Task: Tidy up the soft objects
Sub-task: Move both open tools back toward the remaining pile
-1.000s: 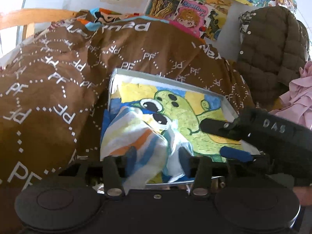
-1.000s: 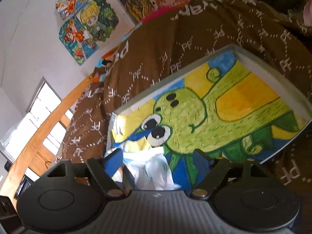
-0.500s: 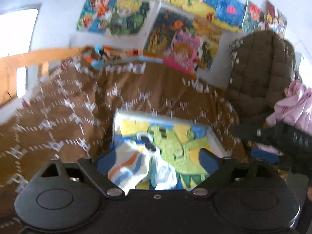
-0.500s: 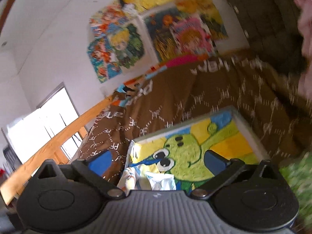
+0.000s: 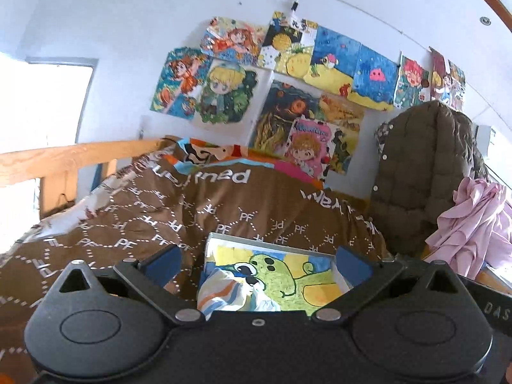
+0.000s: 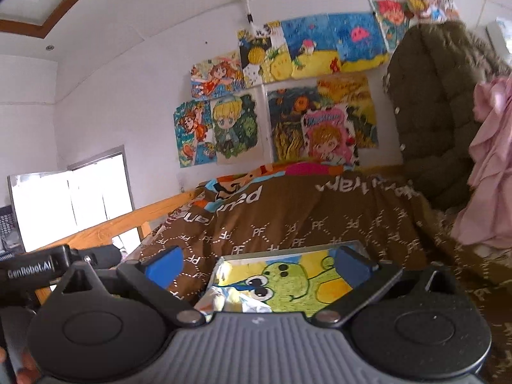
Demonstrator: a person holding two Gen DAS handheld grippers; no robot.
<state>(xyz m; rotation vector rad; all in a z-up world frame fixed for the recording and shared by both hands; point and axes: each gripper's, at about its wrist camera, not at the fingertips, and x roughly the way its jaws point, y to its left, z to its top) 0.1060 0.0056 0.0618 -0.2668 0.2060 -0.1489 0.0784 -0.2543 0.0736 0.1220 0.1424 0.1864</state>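
**Both tongs wide open, cloth in box**

Left tongs [image 5: 257, 264] & right tongs [image 6: 257, 264]: blue pads spread wide, nothing gripped, low centre of each frame. Between the pads, w/o contact, sits a shallow box [image 5: 272, 243] w/ green cartoon lining. Striped cloth [image 5: 220, 291] lies crumpled in the box's lower-left corner; a pale piece beside it. Box rests on brown quilt [image 5: 160, 217] on the bed. Upper frame: 10+ drawings [image 5: 281, 89] on wall. Right edge: dark jacket [image 5: 419, 185], pink garment [image 5: 473, 224].
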